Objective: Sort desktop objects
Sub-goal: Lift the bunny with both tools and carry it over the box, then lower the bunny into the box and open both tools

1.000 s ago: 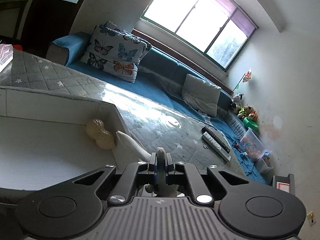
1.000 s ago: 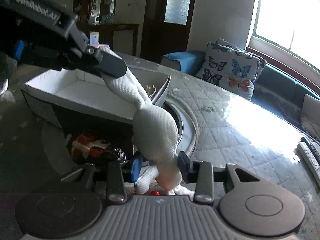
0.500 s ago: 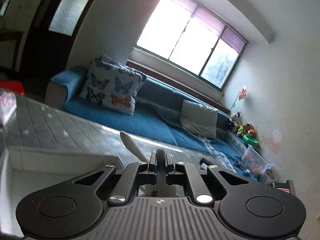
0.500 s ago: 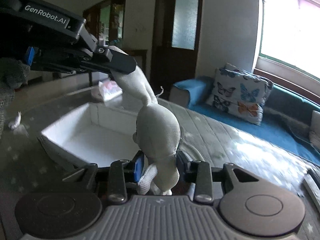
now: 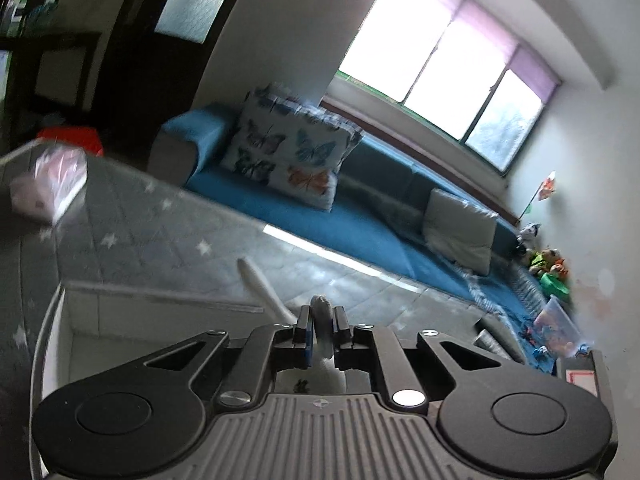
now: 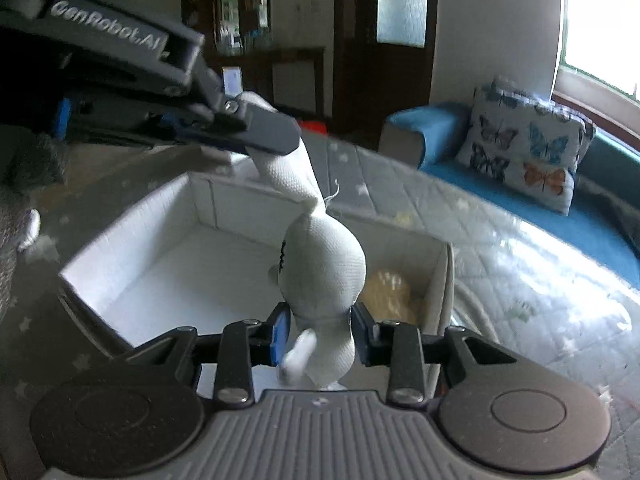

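Crowding white box [image 6: 168, 248]: yellow toy [image 6: 390, 294]

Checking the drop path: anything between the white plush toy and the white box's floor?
Nothing visible blocks it. The white plush toy hangs over the open white box, held by both the left gripper and right gripper. A yellowish object already sits in the box's right corner; the floor beside it looks bare.
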